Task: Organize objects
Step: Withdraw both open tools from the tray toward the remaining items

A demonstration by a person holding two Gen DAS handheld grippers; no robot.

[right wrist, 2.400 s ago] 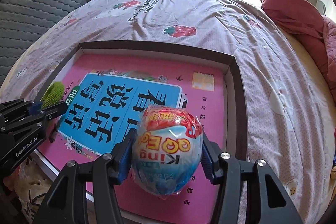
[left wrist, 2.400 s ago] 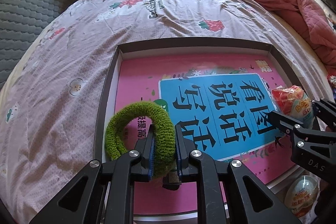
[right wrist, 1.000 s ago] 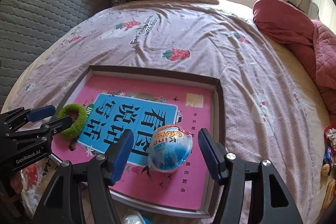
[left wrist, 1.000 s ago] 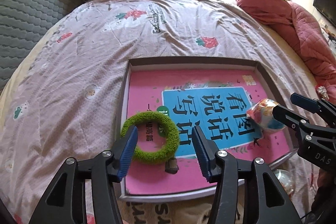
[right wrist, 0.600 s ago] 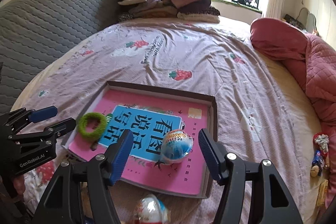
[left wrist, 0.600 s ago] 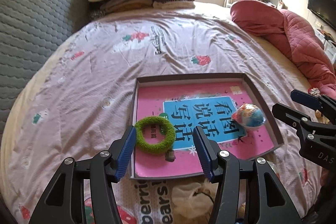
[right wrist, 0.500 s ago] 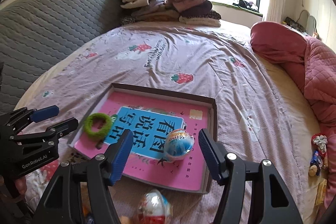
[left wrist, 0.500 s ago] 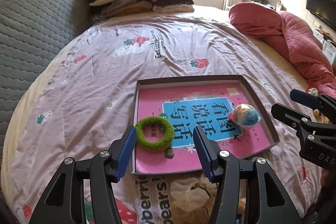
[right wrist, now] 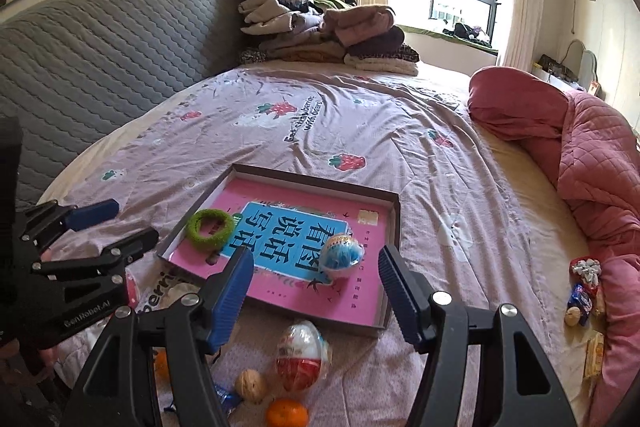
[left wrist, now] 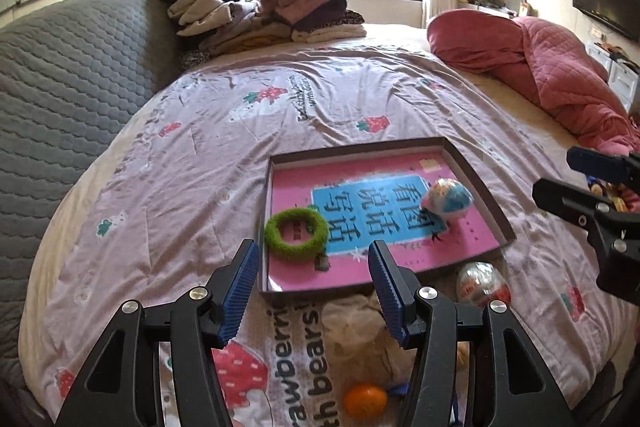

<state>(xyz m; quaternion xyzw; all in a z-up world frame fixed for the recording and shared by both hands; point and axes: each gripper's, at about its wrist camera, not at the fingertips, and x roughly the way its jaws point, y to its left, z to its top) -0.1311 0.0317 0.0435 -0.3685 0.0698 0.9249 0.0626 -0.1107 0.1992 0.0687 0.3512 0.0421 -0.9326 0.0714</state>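
Green and fuzzy, a ring-shaped hair tie (left wrist: 296, 235) is lying in the near left corner of a shallow brown cardboard tray (left wrist: 476, 175), on the pink book cover with a blue panel (left wrist: 372, 203) that is lining it. A foil-wrapped toy egg in blue, white and red (left wrist: 448, 197) is resting on the same cover toward the tray's right side, well apart from the hair tie. The tray is sitting on a mauve bedsheet printed with strawberries (left wrist: 200, 163).

Just outside the tray's near edge a second wrapped egg, red and white (right wrist: 302, 351), is lying on the sheet, with a walnut (right wrist: 250, 385) and a small orange (right wrist: 287, 413) beside it. A pile of small wrapped sweets (right wrist: 582, 287) is lying at the right, against a red quilted blanket (right wrist: 592, 163). Folded clothes (right wrist: 320, 35) are stacked at the far end beside a grey quilted headboard (right wrist: 100, 59).

The left gripper (left wrist: 314, 291) is hovering with blue-padded jaws parted and nothing between them. The right gripper (right wrist: 316, 293) is likewise spread and empty.
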